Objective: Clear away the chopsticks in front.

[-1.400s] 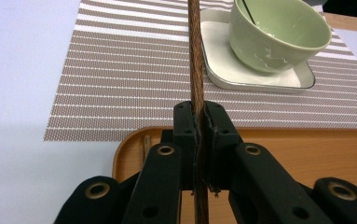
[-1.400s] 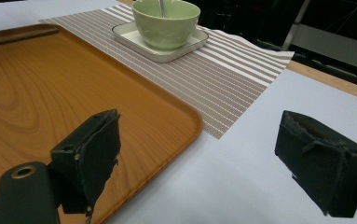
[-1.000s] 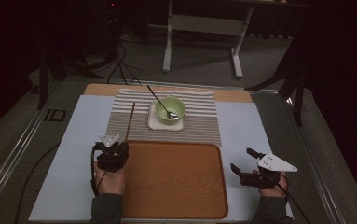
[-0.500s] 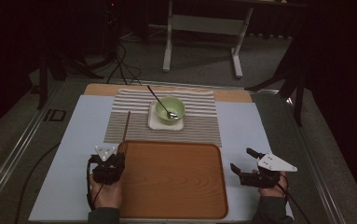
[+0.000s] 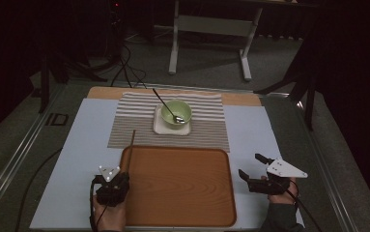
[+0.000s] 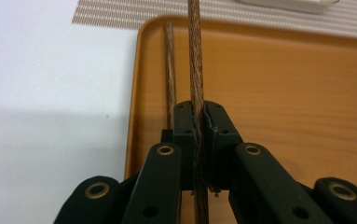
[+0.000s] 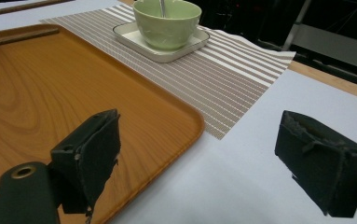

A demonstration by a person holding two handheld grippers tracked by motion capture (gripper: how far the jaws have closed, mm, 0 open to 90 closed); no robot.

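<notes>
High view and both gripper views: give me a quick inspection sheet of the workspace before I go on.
Surface: pale blue table top with a striped placemat at the far side.
Job's things: one chopstick clamped in the left tool, pointing away over the wooden tray; a second chopstick lies along the tray's left rim.
Clutter: green bowl with a spoon in it, standing on a white square dish on the placemat.
Grippers: left tool shut on the chopstick; right tool open and holding nothing, beside the tray's right edge.
Cables: one trails from each tool; more on the floor beyond the table.
Surroundings: dark room, a metal stand behind the table.
</notes>
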